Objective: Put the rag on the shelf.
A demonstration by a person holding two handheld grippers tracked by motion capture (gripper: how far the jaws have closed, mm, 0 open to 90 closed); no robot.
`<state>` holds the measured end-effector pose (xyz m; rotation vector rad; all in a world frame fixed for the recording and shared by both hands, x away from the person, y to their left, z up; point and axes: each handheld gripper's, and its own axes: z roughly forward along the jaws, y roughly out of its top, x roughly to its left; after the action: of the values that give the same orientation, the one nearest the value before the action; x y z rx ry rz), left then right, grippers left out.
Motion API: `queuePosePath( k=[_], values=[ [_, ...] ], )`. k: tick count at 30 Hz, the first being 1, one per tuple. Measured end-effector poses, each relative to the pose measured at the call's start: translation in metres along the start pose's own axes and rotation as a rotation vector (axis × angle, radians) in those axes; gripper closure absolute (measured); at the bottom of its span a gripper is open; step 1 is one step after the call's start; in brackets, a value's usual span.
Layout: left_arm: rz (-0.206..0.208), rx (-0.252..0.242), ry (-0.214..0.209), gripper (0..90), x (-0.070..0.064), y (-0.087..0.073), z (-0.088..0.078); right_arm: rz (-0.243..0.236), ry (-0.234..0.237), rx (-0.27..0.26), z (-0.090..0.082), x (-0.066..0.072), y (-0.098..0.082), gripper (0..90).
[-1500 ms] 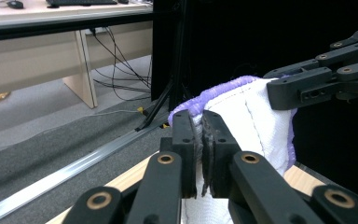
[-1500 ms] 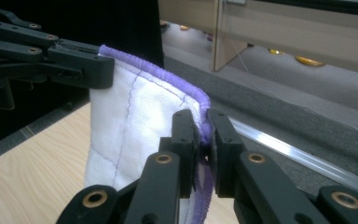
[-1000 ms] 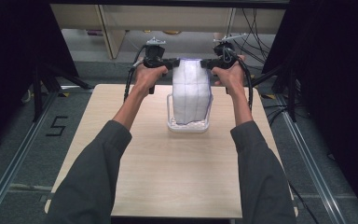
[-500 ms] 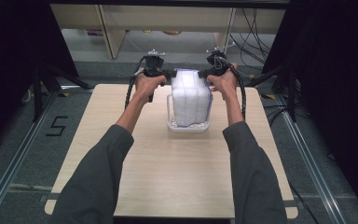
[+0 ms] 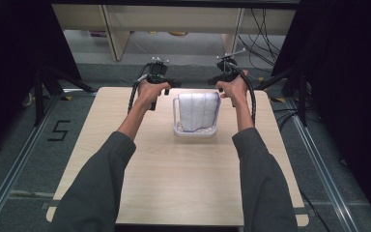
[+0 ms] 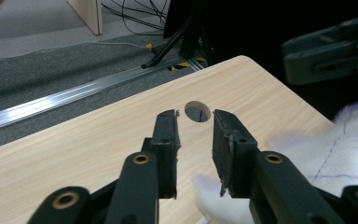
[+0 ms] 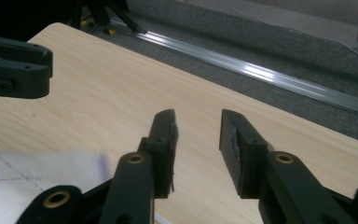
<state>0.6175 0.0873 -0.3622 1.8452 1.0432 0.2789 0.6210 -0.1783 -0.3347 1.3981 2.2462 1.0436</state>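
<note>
Jaws of the left tool point(image 6: 195, 140) are seen parted with nothing between them, having just been opening; the right tool point(image 7: 196, 140) is likewise parted and bare, its jaws also just opened. Each tool is held just beside the folded white cloth point(image 5: 198, 110), one at either upper corner. The cloth is stood upright in a clear basket point(image 5: 194, 131), which is set on the tabletop point(image 5: 174, 183) toward its far edge.

Probably lab: aluminium rails point(image 5: 10, 180), loose cables point(image 5: 263, 30), test table point(image 5: 174, 183).
</note>
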Motion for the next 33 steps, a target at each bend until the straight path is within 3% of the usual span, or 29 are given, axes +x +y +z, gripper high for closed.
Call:
queuePosePath(
  k=[5,6,8,11,18,22,23,24,25,30,33],
  values=[
    [-0.002,-0.001,0.003,67.0,0.003,-0.002,-0.009,-0.007,0.004,-0.042,-0.011,-0.006,0.001,62.5],
    [0.008,0.006,0.006,66.4,0.004,-0.002,-0.013,0.010,0.005,-0.037,-0.014,-0.006,0.001,61.7],
    [0.009,0.007,0.006,65.5,0.006,-0.003,-0.019,-0.031,-0.002,-0.069,-0.018,-0.009,0.000,61.3],
    [0.007,0.002,0.009,63.5,0.008,-0.005,-0.029,-0.008,0.004,-0.071,-0.026,-0.010,-0.002,59.9],
    [0.007,-0.005,-0.012,59.7,0.014,-0.018,-0.052,-0.020,0.022,-0.096,-0.044,-0.010,-0.009,57.4],
    [-0.004,-0.023,-0.011,57.5,0.013,-0.027,-0.066,-0.022,0.036,-0.109,-0.056,-0.007,-0.013,55.9],
    [-0.005,-0.023,-0.020,56.2,0.013,-0.029,-0.070,-0.049,0.033,-0.123,-0.058,-0.008,-0.014,55.6],
    [-0.002,-0.029,-0.017,55.4,0.011,-0.031,-0.074,-0.027,0.029,-0.112,-0.061,-0.006,-0.015,55.1],
    [0.002,-0.026,-0.024,54.3,0.011,-0.034,-0.078,-0.055,0.033,-0.138,-0.063,-0.007,-0.017,54.9],
    [0.037,-0.032,-0.028,49.8,0.001,-0.050,-0.097,-0.090,0.029,-0.151,-0.078,-0.003,-0.024,53.8],
    [0.032,-0.030,-0.041,48.2,-0.001,-0.055,-0.100,-0.089,0.032,-0.152,-0.087,-0.001,-0.028,53.4]
  ],
)
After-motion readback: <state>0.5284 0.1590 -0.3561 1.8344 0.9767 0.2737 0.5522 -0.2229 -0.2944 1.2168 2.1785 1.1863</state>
